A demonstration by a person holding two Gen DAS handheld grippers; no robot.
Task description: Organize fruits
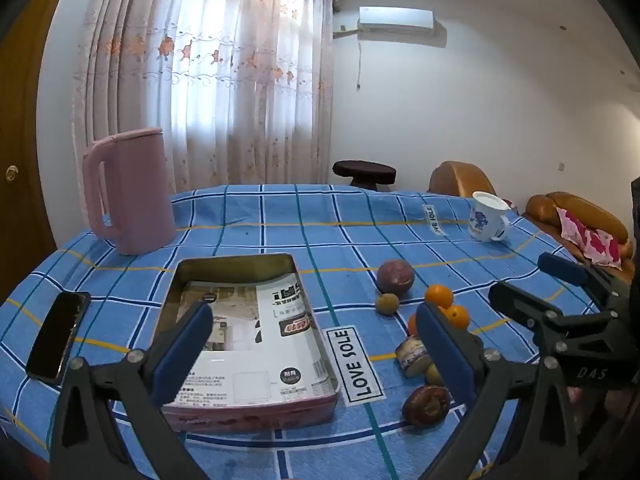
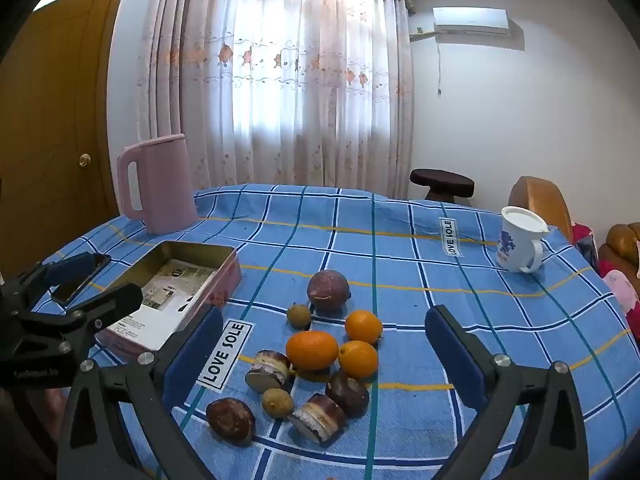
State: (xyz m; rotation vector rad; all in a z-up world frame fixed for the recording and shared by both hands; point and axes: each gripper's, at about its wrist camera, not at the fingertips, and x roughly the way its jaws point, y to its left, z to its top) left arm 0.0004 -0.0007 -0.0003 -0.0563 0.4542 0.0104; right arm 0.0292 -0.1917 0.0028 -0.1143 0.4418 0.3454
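Note:
A cluster of fruit lies on the blue checked cloth [image 2: 400, 264]: a purple passion fruit [image 2: 328, 290], three oranges [image 2: 312, 350], small brownish-green fruits [image 2: 299, 316], dark brown fruits [image 2: 231, 420] and cut pieces [image 2: 318, 418]. My right gripper [image 2: 326, 356] hovers open over this cluster, touching nothing. To the left stands an open metal tin [image 1: 236, 258] lined with printed paper; no fruit shows in it. My left gripper [image 1: 314, 356] is open above the tin's near end, with the passion fruit [image 1: 395, 276] and oranges [image 1: 439, 296] to its right. Each gripper shows in the other's view: right gripper [image 1: 540, 284], left gripper [image 2: 96, 284].
A pink jug [image 1: 128, 192] stands at the back left. A dark phone [image 1: 58, 336] lies left of the tin. A white mug [image 2: 520, 240] sits at the back right. Beyond the table are a dark stool [image 1: 364, 172] and a brown sofa [image 1: 576, 212].

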